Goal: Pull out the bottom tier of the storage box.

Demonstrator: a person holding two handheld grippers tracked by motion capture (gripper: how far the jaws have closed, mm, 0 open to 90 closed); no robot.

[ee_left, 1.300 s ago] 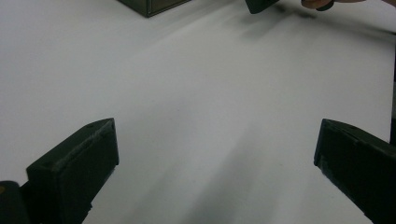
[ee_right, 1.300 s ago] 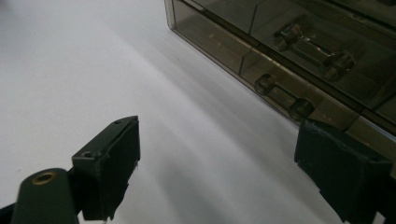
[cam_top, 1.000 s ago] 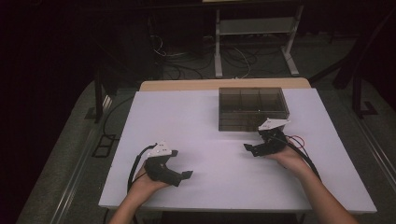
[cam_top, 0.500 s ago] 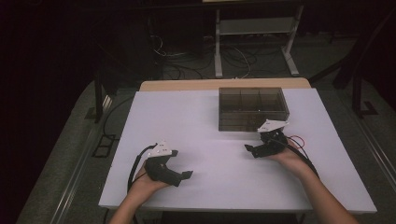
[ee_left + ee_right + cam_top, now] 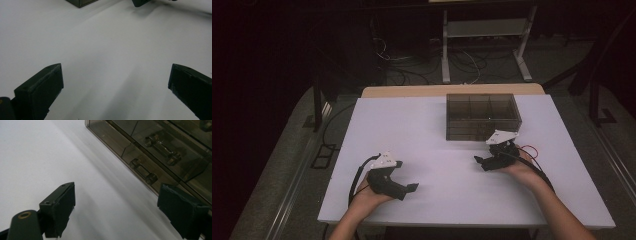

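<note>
White tabletop (image 5: pixel 437 125) lay under both of my grippers. At the near left, my left gripper (image 5: pixel 411 188) rested low with its jaws spread wide and holding nothing. Farther right, my right gripper (image 5: pixel 477 160) also stood wide and empty, just beside the near edge of a smoky transparent compartment box (image 5: pixel 482 116) with small cylindrical parts (image 5: pixel 143 171) inside.

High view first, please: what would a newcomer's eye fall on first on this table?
Probably the smoky transparent plastic compartment box, standing at the far middle-right of the white table. Next, the two black hand-held grippers: the left hand-held gripper near the front edge and the right hand-held gripper just in front of the box, both with jaws open and holding nothing.
</note>
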